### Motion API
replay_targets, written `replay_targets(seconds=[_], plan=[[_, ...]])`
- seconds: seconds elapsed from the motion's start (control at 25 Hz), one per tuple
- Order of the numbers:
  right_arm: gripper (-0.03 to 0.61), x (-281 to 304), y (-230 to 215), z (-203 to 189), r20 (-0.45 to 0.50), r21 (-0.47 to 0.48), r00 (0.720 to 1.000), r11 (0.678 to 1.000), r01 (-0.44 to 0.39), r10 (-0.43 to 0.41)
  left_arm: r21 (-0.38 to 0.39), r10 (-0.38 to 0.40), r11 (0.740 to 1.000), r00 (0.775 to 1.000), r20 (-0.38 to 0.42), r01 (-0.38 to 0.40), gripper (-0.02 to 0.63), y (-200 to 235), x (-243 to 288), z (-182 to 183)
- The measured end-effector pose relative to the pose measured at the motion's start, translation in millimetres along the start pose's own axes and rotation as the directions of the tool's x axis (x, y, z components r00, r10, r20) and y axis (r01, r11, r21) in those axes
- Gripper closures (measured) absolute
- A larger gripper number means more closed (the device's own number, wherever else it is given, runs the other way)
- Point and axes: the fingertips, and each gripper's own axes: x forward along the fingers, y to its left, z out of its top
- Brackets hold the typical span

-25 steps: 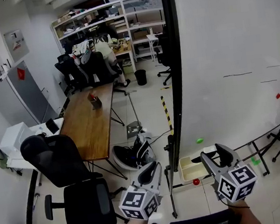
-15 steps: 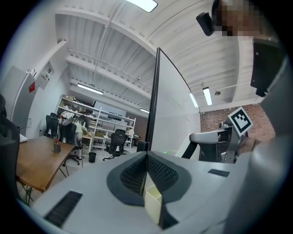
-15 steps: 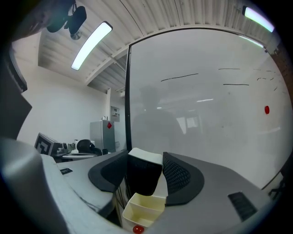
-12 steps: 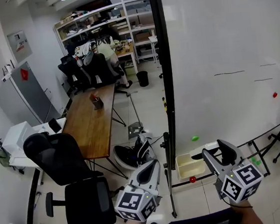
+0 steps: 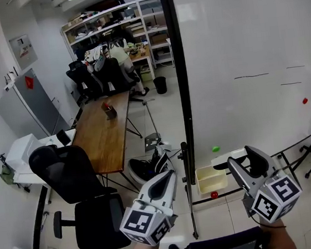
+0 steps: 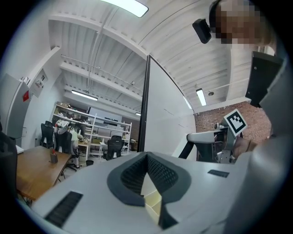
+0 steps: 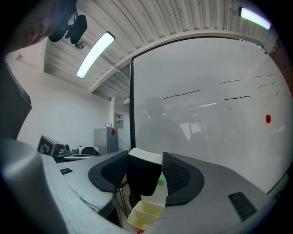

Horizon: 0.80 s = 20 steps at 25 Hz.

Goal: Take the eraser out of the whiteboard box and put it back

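A: Eraser [image 7: 143, 179], where?
B: Clamped between right gripper [image 7: 145, 165] jaws, over cream whiteboard box [image 7: 145, 214], near whiteboard [image 5: 247, 44]
A: And left gripper [image 6: 147, 157]?
B: Jaws together on nothing; held left of box

Grey left gripper [image 5: 163, 183] and right gripper [image 5: 243, 161], black ribbed jaws, square-marker cubes [image 5: 146, 224] [image 5: 275, 198].

I count two grippers, the left gripper [image 5: 166, 180] and the right gripper [image 5: 243, 160]. One eraser [image 7: 144, 178], one yellow box [image 5: 211, 178], one whiteboard [image 5: 248, 55], one wooden table [image 5: 104, 135].
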Motion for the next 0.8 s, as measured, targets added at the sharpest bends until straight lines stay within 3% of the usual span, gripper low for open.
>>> replay_targets(seconds=[0.8], plan=[[0.314,1.6,4.1,4.1,0.008,0.006,1.0,1.0,-0.003,0.003,0.021,-0.007,1.0,1.0,0.003,0.007,0.588,0.1,1.9,5.4]])
